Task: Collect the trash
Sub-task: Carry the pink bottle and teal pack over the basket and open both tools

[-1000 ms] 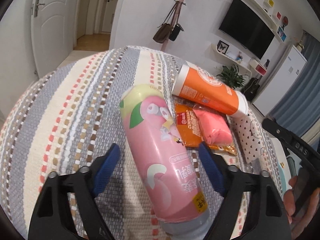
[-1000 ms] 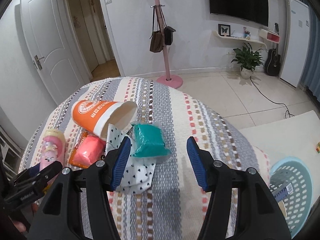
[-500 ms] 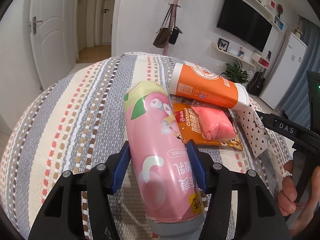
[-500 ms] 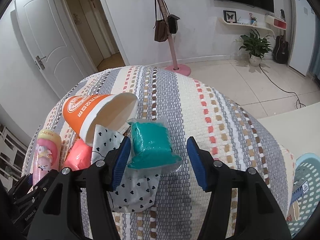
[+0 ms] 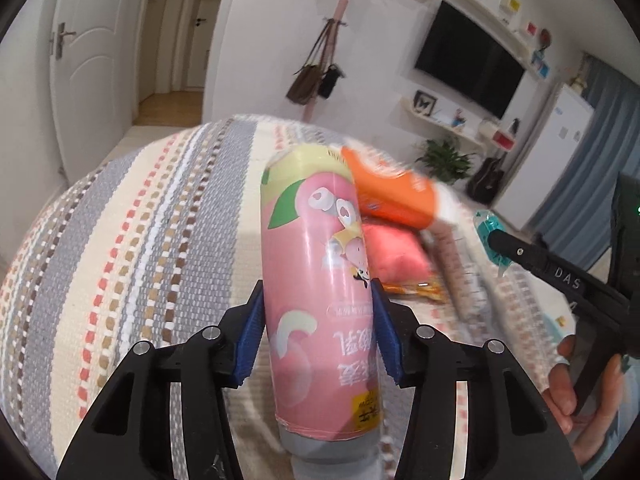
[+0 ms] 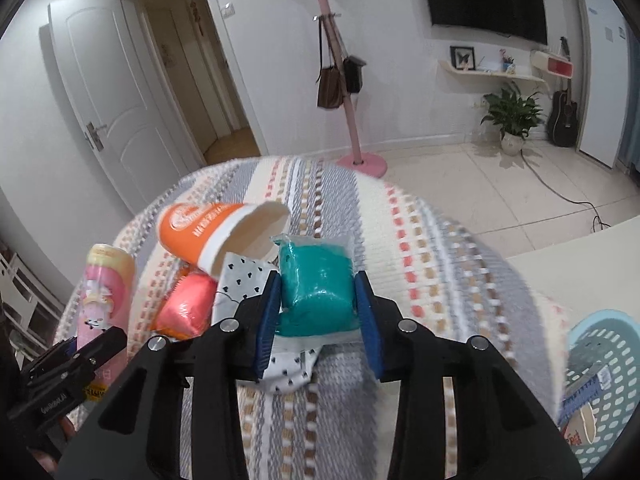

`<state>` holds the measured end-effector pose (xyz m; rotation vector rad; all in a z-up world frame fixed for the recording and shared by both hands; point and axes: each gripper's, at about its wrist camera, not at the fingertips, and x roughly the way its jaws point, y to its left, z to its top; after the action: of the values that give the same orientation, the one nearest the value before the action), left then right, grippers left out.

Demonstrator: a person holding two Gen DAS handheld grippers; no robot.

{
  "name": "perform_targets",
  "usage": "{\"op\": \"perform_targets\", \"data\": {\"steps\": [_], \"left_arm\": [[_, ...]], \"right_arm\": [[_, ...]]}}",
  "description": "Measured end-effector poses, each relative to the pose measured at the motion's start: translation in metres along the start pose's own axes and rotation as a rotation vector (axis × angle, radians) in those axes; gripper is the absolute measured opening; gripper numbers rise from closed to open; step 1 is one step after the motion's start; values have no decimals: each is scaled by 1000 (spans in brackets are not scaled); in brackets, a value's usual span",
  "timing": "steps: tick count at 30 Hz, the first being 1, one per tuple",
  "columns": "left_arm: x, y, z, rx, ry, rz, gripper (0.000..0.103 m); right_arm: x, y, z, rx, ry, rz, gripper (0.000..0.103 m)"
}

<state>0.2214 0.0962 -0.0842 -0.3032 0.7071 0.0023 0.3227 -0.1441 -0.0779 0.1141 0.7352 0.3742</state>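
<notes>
Collection is judged to be underway, with most of the trash not yet binned. A pink bottle (image 5: 320,288) is clamped between the blue pads of the left gripper (image 5: 318,330), its jaws pressed against both sides of the body; whether it is clear of the striped table (image 5: 140,248) cannot be told. A teal packet (image 6: 318,292) is clamped in the right gripper (image 6: 318,320), the jaws closed on its two sides, and it lies over a white dotted wrapper (image 6: 240,284).

An orange cup (image 6: 216,232) is seen lying on its side on the table, touching the dotted wrapper, with a red packet (image 6: 188,312) just beside it, between the cup and the bottle. Neither is held.

A light-blue basket (image 6: 600,360) is visible at the lower right of the right wrist view, beyond the table edge and well apart from the pile. Something flat with print is already inside it, so part of the task is judged done.

Left to be done: the bottle and the teal packet are to be carried to the basket and released, after which the cup, the red packet and the dotted wrapper remain to be gathered.
</notes>
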Motion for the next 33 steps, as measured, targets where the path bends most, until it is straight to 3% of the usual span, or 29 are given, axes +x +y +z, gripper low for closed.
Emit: {"op": "perform_targets", "data": {"steps": [9, 18, 25, 33], "left_arm": [[-45, -46, 16, 58, -56, -133, 47], [-59, -125, 27, 146, -86, -266, 46], [-41, -193, 24, 219, -40, -355, 46], [-2, -260, -2, 310, 69, -426, 46]], "right_arm": [[-79, -24, 2, 27, -144, -52, 34], [-153, -78, -8, 106, -247, -135, 34], [-192, -139, -26, 185, -279, -256, 34], [-196, -223, -72, 343, -217, -338, 34]]}}
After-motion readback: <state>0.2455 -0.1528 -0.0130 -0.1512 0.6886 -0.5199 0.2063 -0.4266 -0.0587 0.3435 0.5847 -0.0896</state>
